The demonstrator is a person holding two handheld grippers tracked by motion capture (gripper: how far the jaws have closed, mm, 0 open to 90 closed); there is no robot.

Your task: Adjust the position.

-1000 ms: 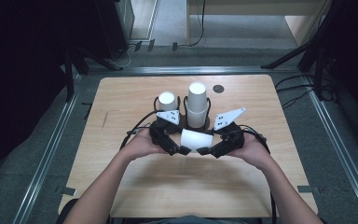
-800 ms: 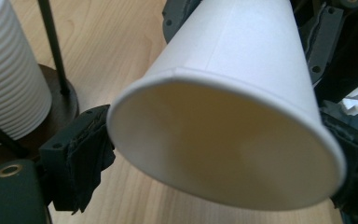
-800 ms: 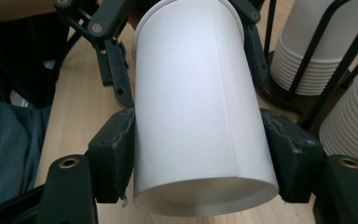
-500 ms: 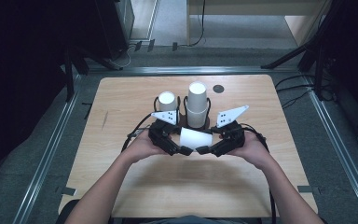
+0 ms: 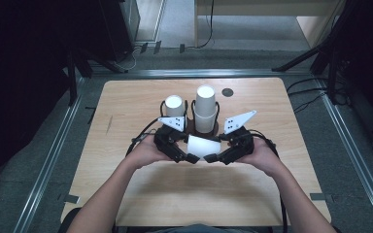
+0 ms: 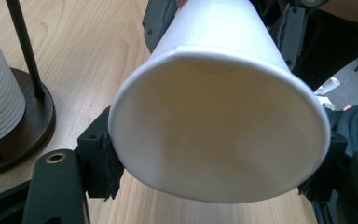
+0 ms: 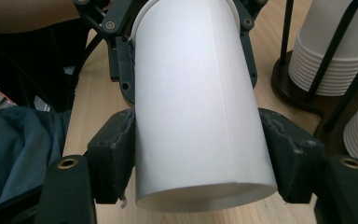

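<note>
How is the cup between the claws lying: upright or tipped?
Tipped on its side. The cup lies level between left claw and right claw, its empty mouth facing the left one.

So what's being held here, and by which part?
One white paper cup, lying on its side, held by both: the left gripper clamps its open rim end, the right gripper its base end.
</note>
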